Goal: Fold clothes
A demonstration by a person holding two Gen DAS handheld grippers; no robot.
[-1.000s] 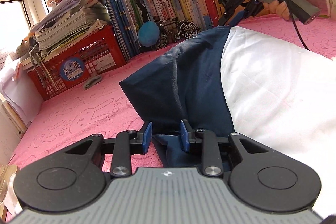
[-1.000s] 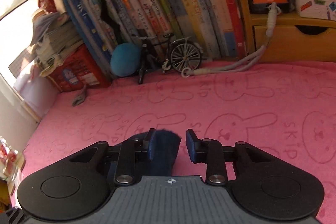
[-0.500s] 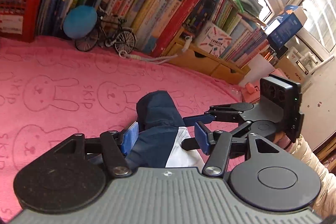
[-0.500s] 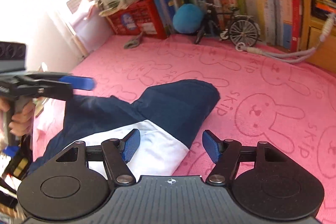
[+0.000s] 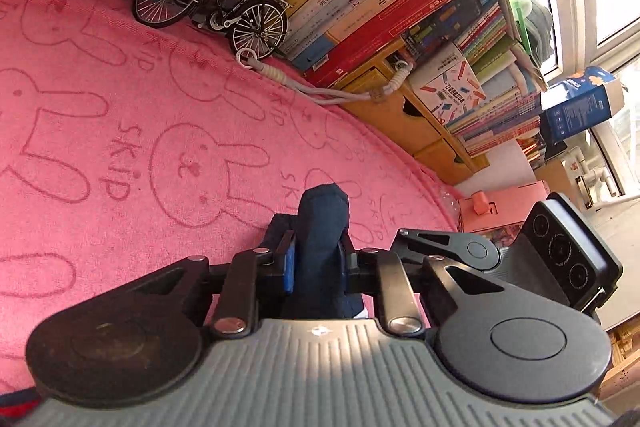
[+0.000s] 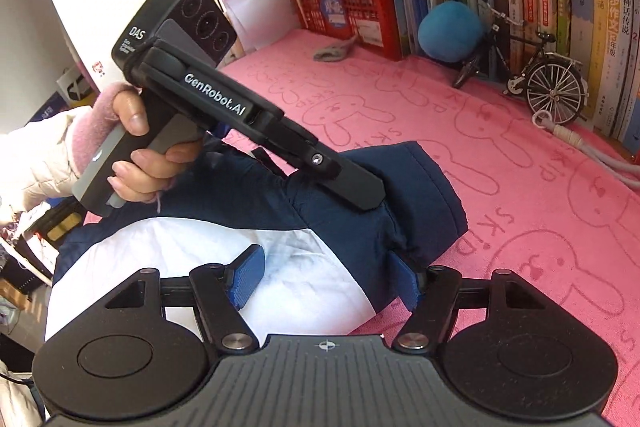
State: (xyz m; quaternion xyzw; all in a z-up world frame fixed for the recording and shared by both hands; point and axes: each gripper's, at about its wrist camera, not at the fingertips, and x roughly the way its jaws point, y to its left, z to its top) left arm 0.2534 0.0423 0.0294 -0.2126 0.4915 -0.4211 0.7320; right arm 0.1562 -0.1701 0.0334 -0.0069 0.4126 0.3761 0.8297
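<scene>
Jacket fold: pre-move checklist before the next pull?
1. Left gripper on navy sleeve: ok, jaws closing with fabric between the pads.
2. Right gripper free: ok, jaws opening, pads off the jacket.
3. Jacket flat on pink blanket: not ok, navy part bunched.
4. Toy bicycle and cable off the jacket: ok.
5. Far sleeve position: cannot tell.

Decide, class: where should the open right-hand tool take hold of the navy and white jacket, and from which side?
Grip the navy hem edge of the jacket, coming from the camera side. That edge bunches into a raised ridge beside the right gripper, whose jaws are opening; the white panel lies flat, probably harder to pinch.
</scene>
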